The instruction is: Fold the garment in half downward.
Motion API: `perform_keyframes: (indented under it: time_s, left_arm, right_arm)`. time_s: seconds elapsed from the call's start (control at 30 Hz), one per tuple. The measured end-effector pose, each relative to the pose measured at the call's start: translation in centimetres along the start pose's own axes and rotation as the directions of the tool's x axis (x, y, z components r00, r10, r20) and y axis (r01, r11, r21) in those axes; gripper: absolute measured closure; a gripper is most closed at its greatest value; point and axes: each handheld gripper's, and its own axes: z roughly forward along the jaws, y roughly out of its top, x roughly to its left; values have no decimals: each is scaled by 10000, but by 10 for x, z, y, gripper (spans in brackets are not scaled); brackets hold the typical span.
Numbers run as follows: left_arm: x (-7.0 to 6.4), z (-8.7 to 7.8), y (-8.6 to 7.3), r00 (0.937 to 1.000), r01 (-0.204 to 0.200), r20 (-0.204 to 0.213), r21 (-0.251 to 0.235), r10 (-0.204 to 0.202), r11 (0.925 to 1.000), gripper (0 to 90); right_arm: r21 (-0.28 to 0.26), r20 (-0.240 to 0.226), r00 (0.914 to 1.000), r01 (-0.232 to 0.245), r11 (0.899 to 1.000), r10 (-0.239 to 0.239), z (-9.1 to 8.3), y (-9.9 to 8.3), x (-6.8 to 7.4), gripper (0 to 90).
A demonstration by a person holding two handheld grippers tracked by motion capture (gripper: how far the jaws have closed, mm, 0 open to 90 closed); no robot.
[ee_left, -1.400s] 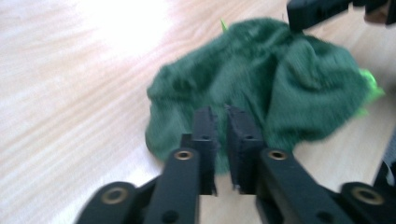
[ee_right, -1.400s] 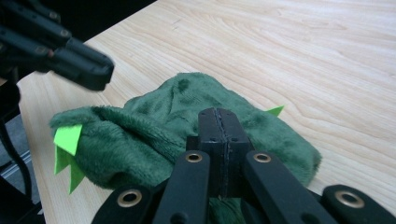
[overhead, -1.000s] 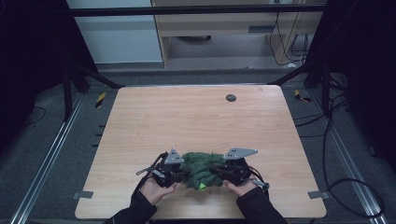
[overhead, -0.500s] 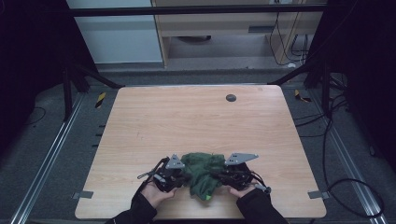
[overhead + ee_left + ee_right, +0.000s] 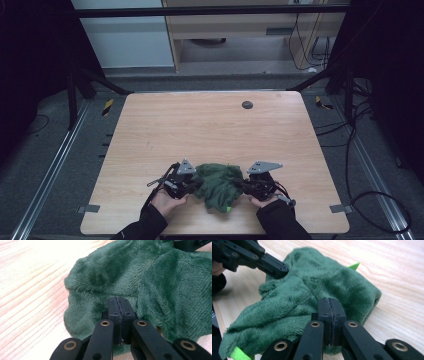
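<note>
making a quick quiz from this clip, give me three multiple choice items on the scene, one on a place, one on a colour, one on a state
1. Where on the table does the cloth lie?
A. at the far edge, by the dark round spot
B. near the person's edge, between the two hands
C. at the table's left corner

2. What colour is the cloth?
A. dark green, with small bright green bits
B. red
C. white

3. How do the jaws of the left tool and right tool stand?
A. both wide open
B. left open, right closed
C. both closed, with the plush cloth around their tips

Answers:
1 B, the high view shows it bunched between the tools at the near edge.
2 A, each gripper view shows dark green plush, and the right one shows bright green tabs.
3 C, each gripper view shows its pads pressed together against the cloth.
</note>
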Motion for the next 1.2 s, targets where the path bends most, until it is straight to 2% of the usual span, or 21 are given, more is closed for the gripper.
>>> perform_keyframes:
  time_s: [0.17,0.3,0.43,0.53,0.7,0.9,1.0,1.1,1.2]
  left_arm:
    - [1,-5,0,10000,99,-11,-217,-99,9997,892]
    - [6,-21,2,9997,211,-140,-684,-221,9974,865]
    - [15,-37,1,9980,391,-459,-1022,-440,9940,824]
    - [25,-46,-3,9941,536,-866,-1240,-646,9908,778]
    - [48,-57,-11,9822,983,-1449,-1434,-1192,9848,683]
    - [72,-63,-23,9602,1541,-2083,-1607,-1861,9749,556]
    - [79,-65,-30,9525,1574,-2370,-1545,-1912,9754,505]
    - [87,-68,-35,9447,1726,-2532,-1567,-2085,9724,454]
    - [92,-67,-40,9404,1754,-2701,-1358,-2068,9751,400]
  right_arm:
    - [66,19,10000,8,10000,-9,1,-1,0,887]
    - [-395,-6,10000,-69,9992,68,-8,4,-1,871]
    - [-915,342,9994,-81,9958,113,-17,9,-6,810]
    - [-1142,774,9961,-341,9929,432,-22,10,-15,732]
    - [-1223,1627,9841,-518,9911,715,-29,8,-31,645]
    - [-1393,2196,9677,-946,9857,1238,-41,3,-49,553]
    - [-1416,2399,9600,-1128,9835,1446,-45,1,-56,523]
    - [-1386,2691,9510,-1180,9833,1520,-48,-3,-62,481]
    - [-1347,2861,9427,-1376,9813,1714,-51,-6,-68,439]
